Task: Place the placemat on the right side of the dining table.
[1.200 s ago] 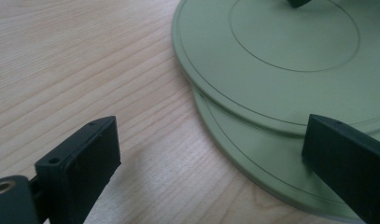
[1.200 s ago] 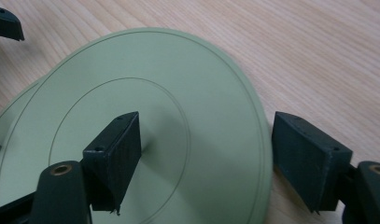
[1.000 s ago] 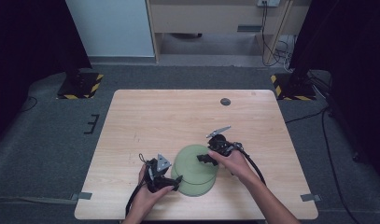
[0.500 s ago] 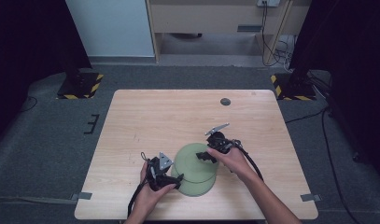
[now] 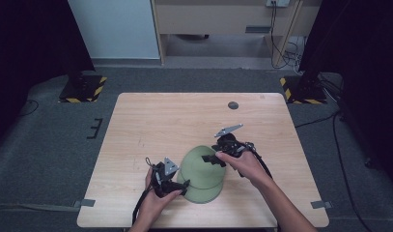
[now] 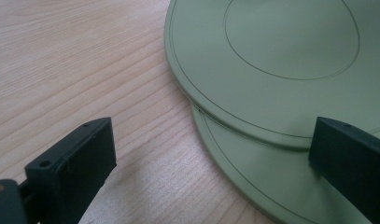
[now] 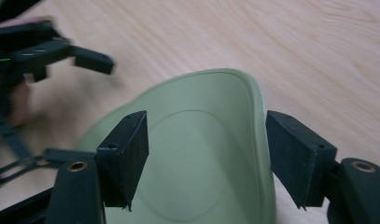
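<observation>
Two pale green plates lie stacked near the front of the wooden table (image 5: 150, 121). The upper plate (image 5: 200, 166) (image 6: 281, 56) tilts up on its right side, off the lower plate (image 5: 203, 197) (image 6: 253, 172). My right gripper (image 5: 216, 158) (image 7: 206, 140) holds the upper plate (image 7: 197, 186) by its right rim. Its jaws have just been closing, with the rim between them. My left gripper (image 5: 180, 185) (image 6: 213, 135) stands open at the plates' left edge, one jaw over bare wood and the other over the lower plate's rim. It also appears blurred in the right gripper view (image 7: 61, 53).
A small dark disc (image 5: 233, 105) lies near the table's far edge. Stand bases with yellow-black stripes (image 5: 83, 89) (image 5: 305, 92) sit on the floor beyond the back corners. Cables trail from both grippers toward the front edge.
My right hand has risen and taken the upper plate's right rim with it, so the plate now tilts. The left gripper has stayed put.
</observation>
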Tool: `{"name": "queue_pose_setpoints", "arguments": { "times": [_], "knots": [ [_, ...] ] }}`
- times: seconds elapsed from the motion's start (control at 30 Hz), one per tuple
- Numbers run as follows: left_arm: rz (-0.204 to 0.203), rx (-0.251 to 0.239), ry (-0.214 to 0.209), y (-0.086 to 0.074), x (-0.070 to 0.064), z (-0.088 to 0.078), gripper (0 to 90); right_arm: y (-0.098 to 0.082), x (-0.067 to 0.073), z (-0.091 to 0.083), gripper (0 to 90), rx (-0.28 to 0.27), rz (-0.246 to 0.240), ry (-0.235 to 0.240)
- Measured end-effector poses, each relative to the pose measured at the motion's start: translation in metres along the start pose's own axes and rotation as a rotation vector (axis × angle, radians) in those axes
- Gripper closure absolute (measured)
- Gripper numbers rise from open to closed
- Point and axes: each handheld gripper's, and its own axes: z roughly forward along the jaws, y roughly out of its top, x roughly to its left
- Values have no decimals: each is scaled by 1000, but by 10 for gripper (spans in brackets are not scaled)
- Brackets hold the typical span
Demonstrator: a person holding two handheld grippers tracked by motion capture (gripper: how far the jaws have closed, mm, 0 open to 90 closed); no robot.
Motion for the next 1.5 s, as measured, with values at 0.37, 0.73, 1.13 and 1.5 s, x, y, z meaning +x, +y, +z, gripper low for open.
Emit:
{"name": "queue_pose_setpoints", "arguments": {
  "times": [0.37, 0.73, 1.13, 1.5],
  "knots": [
    [-11, -2, 1, 0, 2, 1, 1, -25, -26, 4, 517, 59, 43, 29],
    [-9, -4, 9, 0, 1, 0, 3, -12, -19, -1, 813, 43, 12, -1],
    [-23, -9, 7, -2, 1, 1, 9, -1, -21, -3, 850, 6, 11, -60],
    [-86, -13, 16, -3, 19, -4, 34, 10, -22, -14, 853, -3, -8, -68]
  ]
}}
